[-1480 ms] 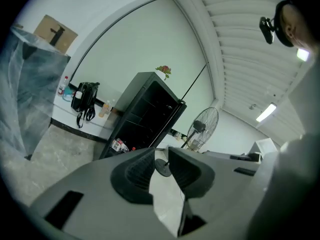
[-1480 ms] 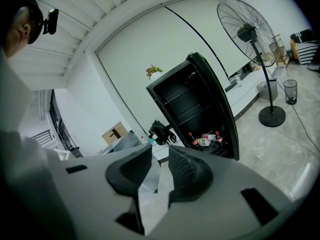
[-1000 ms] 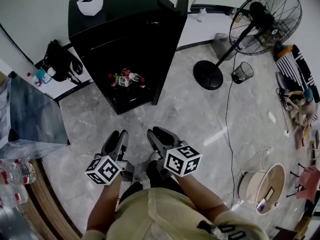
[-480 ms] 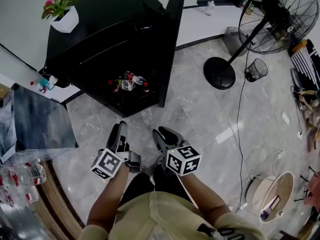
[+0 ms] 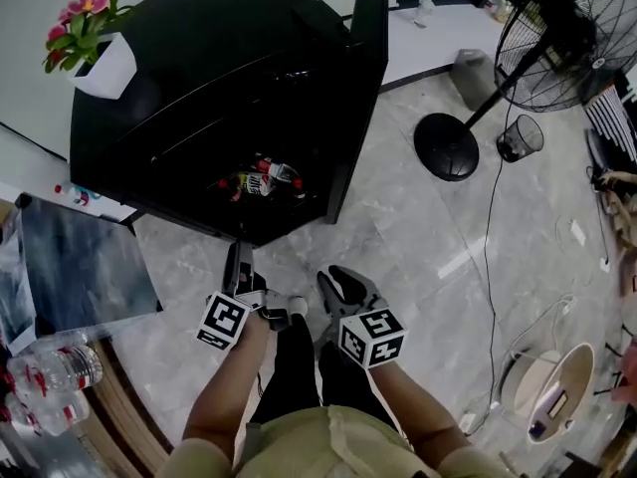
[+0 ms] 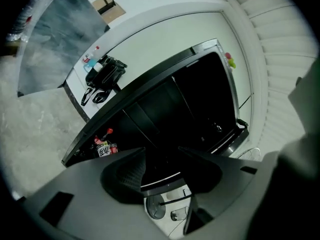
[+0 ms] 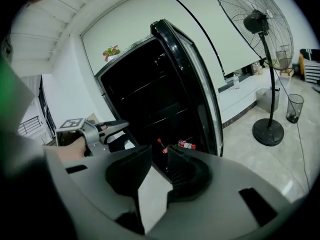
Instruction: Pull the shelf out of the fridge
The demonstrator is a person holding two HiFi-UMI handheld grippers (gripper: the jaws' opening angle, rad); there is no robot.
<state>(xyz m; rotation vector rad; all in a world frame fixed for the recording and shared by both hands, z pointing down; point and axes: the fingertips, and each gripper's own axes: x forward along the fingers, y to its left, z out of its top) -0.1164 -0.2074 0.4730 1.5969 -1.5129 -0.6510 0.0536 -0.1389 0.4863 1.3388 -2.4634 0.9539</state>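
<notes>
We have closed in: our left gripper (image 5: 239, 255), rolled on edge, jaws apart and empty, now nears the open fridge (image 5: 199, 58). The shelf (image 7: 162, 116) sits inside, untouched, so the reach remains. Our right gripper (image 5: 343, 279), half open and empty, trails.

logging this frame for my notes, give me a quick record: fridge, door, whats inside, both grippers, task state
fridge: black, plant pot on top
fridge door: open
inside: bottles at the bottom; shelf above them, in place
left gripper: open, nothing between the jaws, short of the fridge
right gripper: open, nothing between the jaws, short of the fridge
nearby: standing fan on the door side
task state: shelf not yet touched
</notes>
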